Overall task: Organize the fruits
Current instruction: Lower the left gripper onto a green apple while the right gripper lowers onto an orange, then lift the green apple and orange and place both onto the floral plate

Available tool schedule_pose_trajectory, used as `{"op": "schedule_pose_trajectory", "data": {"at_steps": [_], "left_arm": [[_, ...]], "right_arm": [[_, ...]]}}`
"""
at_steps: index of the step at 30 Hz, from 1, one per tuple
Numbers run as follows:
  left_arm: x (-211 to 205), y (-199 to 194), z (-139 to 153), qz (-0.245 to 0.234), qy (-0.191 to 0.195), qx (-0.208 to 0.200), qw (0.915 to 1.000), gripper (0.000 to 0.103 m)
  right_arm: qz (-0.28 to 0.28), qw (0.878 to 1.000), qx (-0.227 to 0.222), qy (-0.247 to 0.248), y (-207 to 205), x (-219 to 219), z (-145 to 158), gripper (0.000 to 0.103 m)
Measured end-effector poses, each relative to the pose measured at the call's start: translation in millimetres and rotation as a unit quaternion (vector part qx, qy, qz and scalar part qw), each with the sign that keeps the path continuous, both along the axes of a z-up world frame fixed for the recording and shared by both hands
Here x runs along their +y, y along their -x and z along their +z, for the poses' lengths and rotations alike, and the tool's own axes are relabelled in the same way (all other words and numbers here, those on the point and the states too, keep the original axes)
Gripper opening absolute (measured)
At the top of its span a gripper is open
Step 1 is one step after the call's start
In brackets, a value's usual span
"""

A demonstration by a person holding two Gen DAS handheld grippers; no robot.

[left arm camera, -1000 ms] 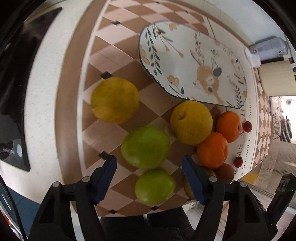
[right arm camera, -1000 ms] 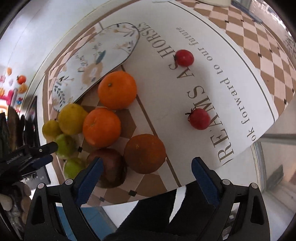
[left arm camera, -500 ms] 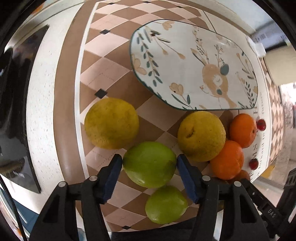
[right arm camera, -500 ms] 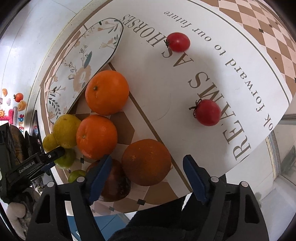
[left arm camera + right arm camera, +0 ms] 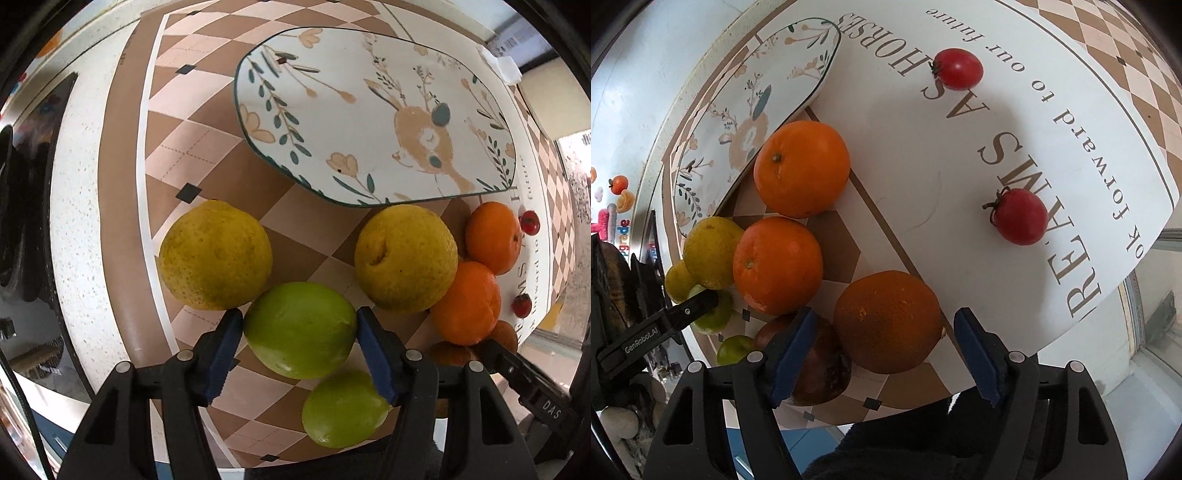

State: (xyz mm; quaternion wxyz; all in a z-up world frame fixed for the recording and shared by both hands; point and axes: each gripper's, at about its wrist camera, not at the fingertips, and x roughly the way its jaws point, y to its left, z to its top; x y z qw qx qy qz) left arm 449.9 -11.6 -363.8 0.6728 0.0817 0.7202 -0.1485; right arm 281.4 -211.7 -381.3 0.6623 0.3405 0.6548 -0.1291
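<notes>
Reading the desk [image 5: 1015,280] mat, I get only cut-off words: "forward to our future". My left fingers [image 5: 225,343] have just been closing and pinch the green fruit [image 5: 299,334]; my right fingers [image 5: 975,354], also just closing, straddle the dark orange [image 5: 886,321] untouched. "GenRobot.AI" marks one finger.

Glossy glazed ceramic plate [image 5: 373,110], smooth waxy green fruit [image 5: 301,330], dimpled matt orange [image 5: 888,321], glossy red tomatoes [image 5: 1019,216].
</notes>
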Motion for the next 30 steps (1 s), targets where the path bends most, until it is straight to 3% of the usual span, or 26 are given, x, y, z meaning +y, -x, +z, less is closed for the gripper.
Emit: {"op": "schedule_pose_trajectory", "data": {"at_steps": [7, 13, 16, 21, 26, 30], "left_arm": [[-3.9, 9.3, -5.6, 0.000, 0.013, -0.016, 0.9998, 0.060], [9.4, 18.0, 1.7, 0.003, 0.014, -0.028, 0.9995, 0.060], [13.0, 26.7, 20.4, 0.013, 0.029, -0.028, 0.9991, 0.060], [20.5, 21.0, 68.3, 0.048, 0.086, -0.045, 0.9941, 0.060], [0.1, -8.1, 105.4, 0.056, 0.117, -0.076, 0.9886, 0.060], [-21.8, -50.4, 97.2, 0.070, 0.101, -0.077, 0.9894, 0.060]], "right_arm": [[0.005, 1.000, -0.001, -0.001, -4.7, 4.9, -6.8, 0.059], [0.026, 0.999, -0.005, 0.041, -6.8, 8.8, 2.7, 0.059], [0.028, 0.999, -0.018, 0.042, -6.2, 4.8, 16.9, 0.059], [0.042, 0.996, -0.059, 0.046, -20.5, -0.9, 54.2, 0.058], [0.090, 0.989, -0.092, 0.078, -72.4, -7.3, 78.9, 0.058], [0.126, 0.987, -0.085, 0.056, -134.6, -11.9, 61.9, 0.058]]}}
